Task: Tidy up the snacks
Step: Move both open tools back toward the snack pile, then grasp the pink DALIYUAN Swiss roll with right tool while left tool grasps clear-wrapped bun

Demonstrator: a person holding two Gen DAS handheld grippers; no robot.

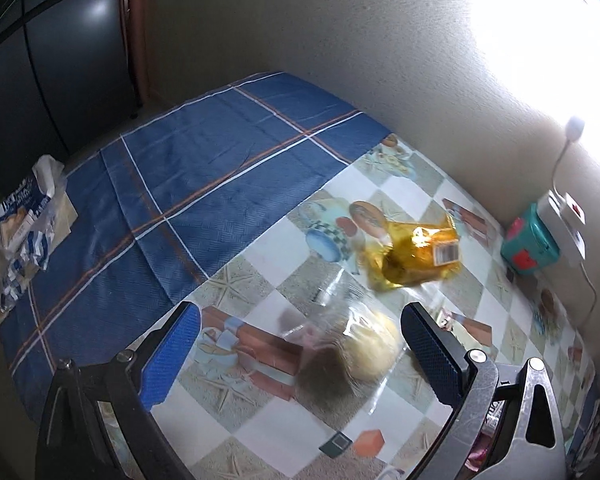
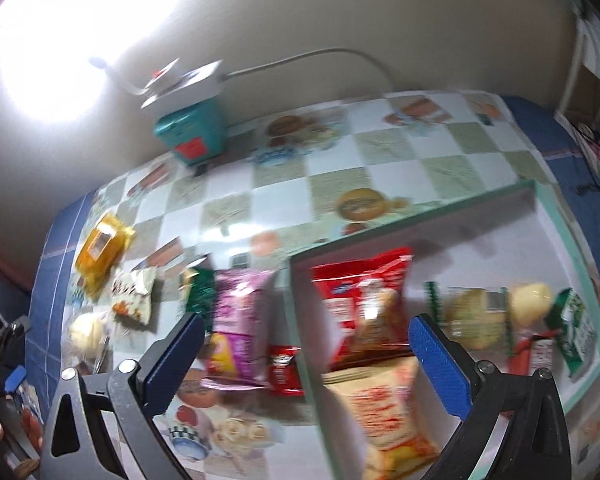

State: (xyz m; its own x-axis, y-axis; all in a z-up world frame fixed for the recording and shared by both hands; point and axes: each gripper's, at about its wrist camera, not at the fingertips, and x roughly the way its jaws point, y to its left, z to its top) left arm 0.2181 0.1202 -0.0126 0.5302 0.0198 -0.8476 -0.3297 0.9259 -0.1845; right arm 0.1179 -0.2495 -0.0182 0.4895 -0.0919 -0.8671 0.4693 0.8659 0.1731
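Here both claws are standing wide and empty: the left gripper (image 1: pixel 300 354) is hovering over a clear-wrapped bun (image 1: pixel 364 346) on the table (image 1: pixel 236 184), the right gripper (image 2: pixel 306 354) over the snack tray (image 2: pixel 560 208) near the table's right edge.

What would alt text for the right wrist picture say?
An open two-finger gripper hovers over a white tray holding snack packs, a red bag foremost. More snacks, including a pink bag and a yellow packet, lie on the checked tablecloth.
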